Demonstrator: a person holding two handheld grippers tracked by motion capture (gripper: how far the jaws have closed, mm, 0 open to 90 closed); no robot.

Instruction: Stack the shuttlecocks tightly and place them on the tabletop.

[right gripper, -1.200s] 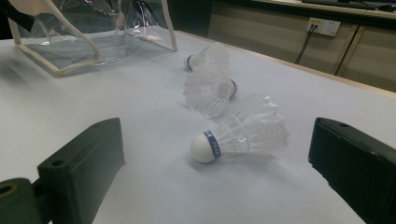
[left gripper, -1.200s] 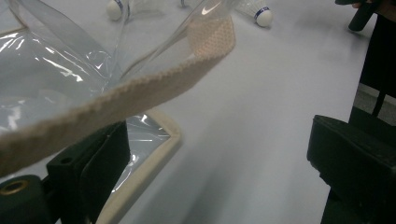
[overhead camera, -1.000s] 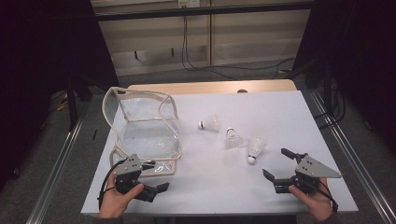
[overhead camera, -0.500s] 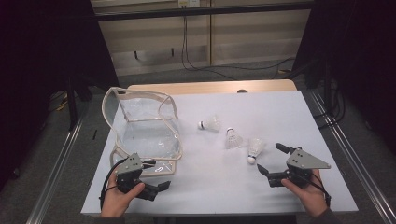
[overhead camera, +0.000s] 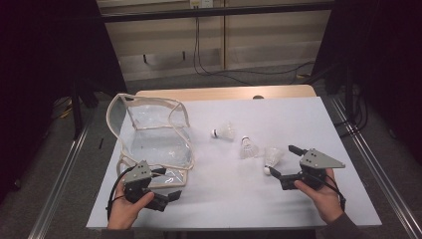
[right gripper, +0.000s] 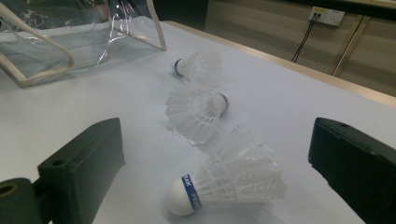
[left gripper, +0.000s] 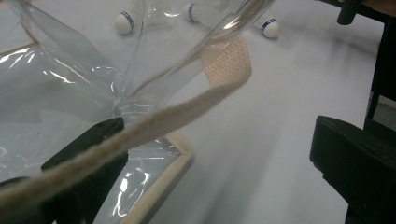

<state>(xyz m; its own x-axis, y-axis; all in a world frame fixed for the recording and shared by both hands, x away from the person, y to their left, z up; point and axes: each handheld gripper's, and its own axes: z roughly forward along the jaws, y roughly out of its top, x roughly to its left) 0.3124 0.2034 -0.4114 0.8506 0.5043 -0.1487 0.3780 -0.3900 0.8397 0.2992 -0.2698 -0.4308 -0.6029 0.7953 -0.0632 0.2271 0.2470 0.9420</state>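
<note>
My right gripper [overhead camera: 284, 164] is open wide, and the nearest shuttlecock [right gripper: 224, 186] lies on its side on the worktop [overhead camera: 308, 124] right between the jaws, not touching either one. Its round white cork tip with the blue band points back toward me. Two more shuttlecocks [overhead camera: 249, 147] lie just past it, in a row that leads toward the clear bag [overhead camera: 154, 144].

I think this shuttlecock will be very light, so a small bump could make it roll away. The feather skirt looks thin and easy to crush. The cork tip looks firm, so I would take hold there, or just behind the blue band, and squeeze softly.

My left gripper [overhead camera: 169, 186] is at the near corner of the clear bag. Its jaws are apart too. The bag's cloth strap [left gripper: 140, 130] lies across one jaw, but nothing is pinched. The bag looks soft and floppy, and its plastic looks slippery. The cloth edge would be the better place to grab.
</note>
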